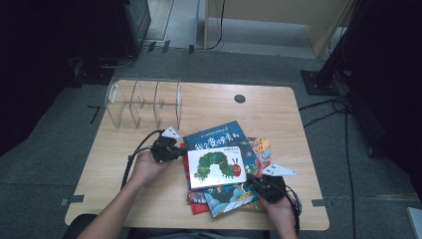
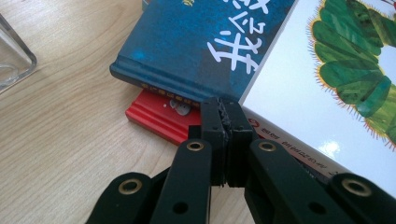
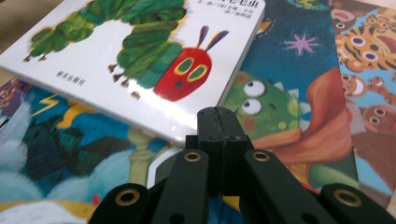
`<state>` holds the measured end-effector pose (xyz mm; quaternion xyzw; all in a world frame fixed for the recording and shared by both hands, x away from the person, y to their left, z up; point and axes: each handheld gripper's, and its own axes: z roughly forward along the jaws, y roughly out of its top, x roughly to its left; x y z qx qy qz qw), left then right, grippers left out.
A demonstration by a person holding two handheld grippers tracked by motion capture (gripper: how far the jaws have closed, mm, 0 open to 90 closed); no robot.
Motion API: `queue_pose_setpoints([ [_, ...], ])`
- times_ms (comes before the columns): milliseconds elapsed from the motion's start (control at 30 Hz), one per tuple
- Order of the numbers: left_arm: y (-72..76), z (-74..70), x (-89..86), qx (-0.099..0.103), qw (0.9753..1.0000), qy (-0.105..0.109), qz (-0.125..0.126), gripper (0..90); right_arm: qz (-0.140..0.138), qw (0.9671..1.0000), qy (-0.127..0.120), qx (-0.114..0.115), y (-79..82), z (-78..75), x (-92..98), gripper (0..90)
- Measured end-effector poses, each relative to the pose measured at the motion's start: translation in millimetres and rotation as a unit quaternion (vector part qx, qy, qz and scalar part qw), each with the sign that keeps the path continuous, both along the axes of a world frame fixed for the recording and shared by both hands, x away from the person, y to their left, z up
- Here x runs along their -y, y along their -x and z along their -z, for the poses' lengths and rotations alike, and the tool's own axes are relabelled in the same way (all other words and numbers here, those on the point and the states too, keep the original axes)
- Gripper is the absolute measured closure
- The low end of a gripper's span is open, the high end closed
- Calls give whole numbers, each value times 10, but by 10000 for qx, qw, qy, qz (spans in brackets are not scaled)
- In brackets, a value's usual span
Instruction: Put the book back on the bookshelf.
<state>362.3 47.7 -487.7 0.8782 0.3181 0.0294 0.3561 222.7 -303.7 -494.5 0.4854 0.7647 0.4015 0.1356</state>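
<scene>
Books sit stacked at centre frame, caterpillar book [image 1: 216, 166] on top, clear divider rack [image 1: 143, 102] at upper left holding none, so sorting looks barely begun; left gripper [image 2: 223, 112] and right gripper [image 3: 218, 122] both pinched closed, empty, touching its edges

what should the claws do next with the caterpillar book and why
Probably open the left claw and slide it round the caterpillar book's edge to lift it. Both claws, the right claw too, sit shut against its edges, gripping nothing, with the clear rack waiting behind.
</scene>
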Motion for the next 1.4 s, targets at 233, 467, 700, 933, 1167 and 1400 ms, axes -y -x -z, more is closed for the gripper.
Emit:
queue_pose_setpoints([
  [233, 70, 17, -62, -36, 10000, -71, -31, 889, -19, 10000, 35, 49, -137, 0, -60, 900],
  [467, 127, -20, -115, 63, 9999, -53, -105, 890, -39, 9999, -90, 84, -137, -41, -24, 900],
  [700, 67, -67, -134, 68, 9999, 54, -130, 892, -64, 9999, -50, 89, -50, -52, -38, 900],
  [933, 2, -77, -95, 58, 9999, 85, -85, 890, -49, 10000, 49, 63, 62, -45, -38, 900],
  [1167, -39, -58, -25, 78, 10000, 45, 36, 882, -122, 9999, 77, -28, 213, -26, -92, 900],
  [1400, -20, -56, -2, 29, 9998, -97, 164, 900, -256, 9996, 67, 45, 197, -4, -180, 900],
])
